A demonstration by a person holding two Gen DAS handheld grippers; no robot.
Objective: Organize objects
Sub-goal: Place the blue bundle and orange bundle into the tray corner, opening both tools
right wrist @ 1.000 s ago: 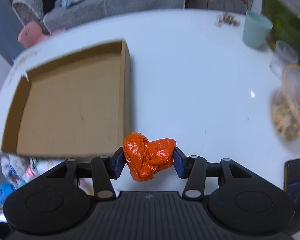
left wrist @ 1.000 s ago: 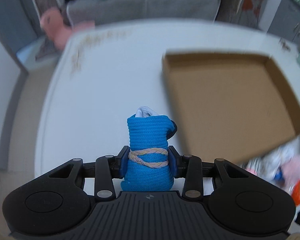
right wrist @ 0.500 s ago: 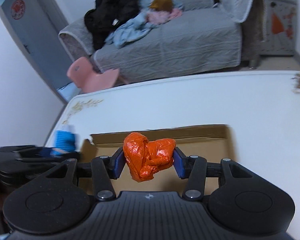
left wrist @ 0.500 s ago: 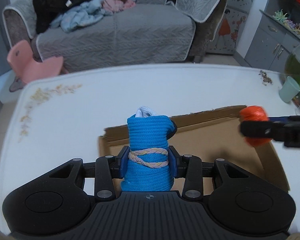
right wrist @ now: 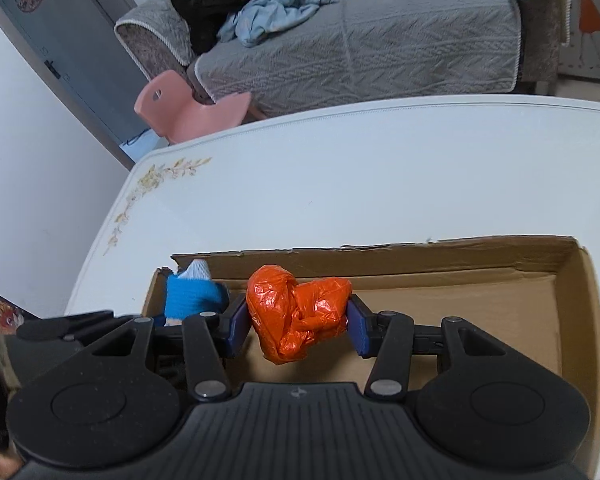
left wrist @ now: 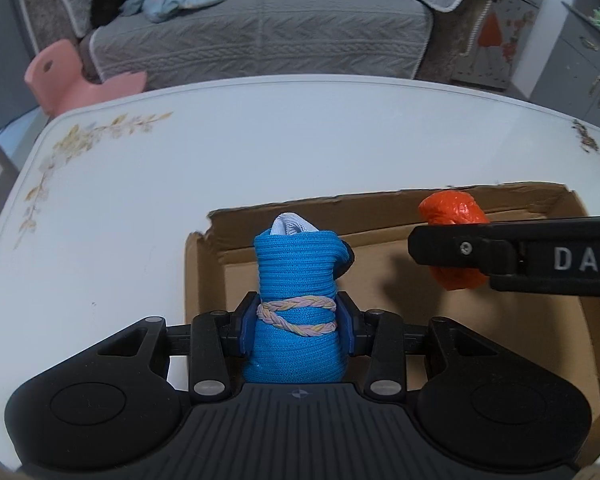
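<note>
My left gripper (left wrist: 296, 318) is shut on a rolled blue sock bundle (left wrist: 298, 276) tied with a pastel braided band, white cloth poking from its top. It hangs over the left end of a shallow cardboard tray (left wrist: 512, 216). My right gripper (right wrist: 296, 320) is shut on a crumpled orange plastic bag (right wrist: 296, 312), held over the same tray (right wrist: 420, 262). In the left wrist view that orange bag (left wrist: 454, 212) and the right gripper's black finger reach in from the right. The right wrist view shows the blue bundle (right wrist: 192, 294) at the tray's left corner.
The tray lies on a white table (left wrist: 260, 140) with a floral print at its left edge. Beyond the table stand a grey sofa (left wrist: 260, 28) piled with clothes and a small pink chair (left wrist: 76, 80). A grey cabinet (left wrist: 580, 64) is at the far right.
Both grippers have swung from beside the tray to above it, each keeping its load. The tray now lies under both, and the right gripper has entered the left wrist view.
</note>
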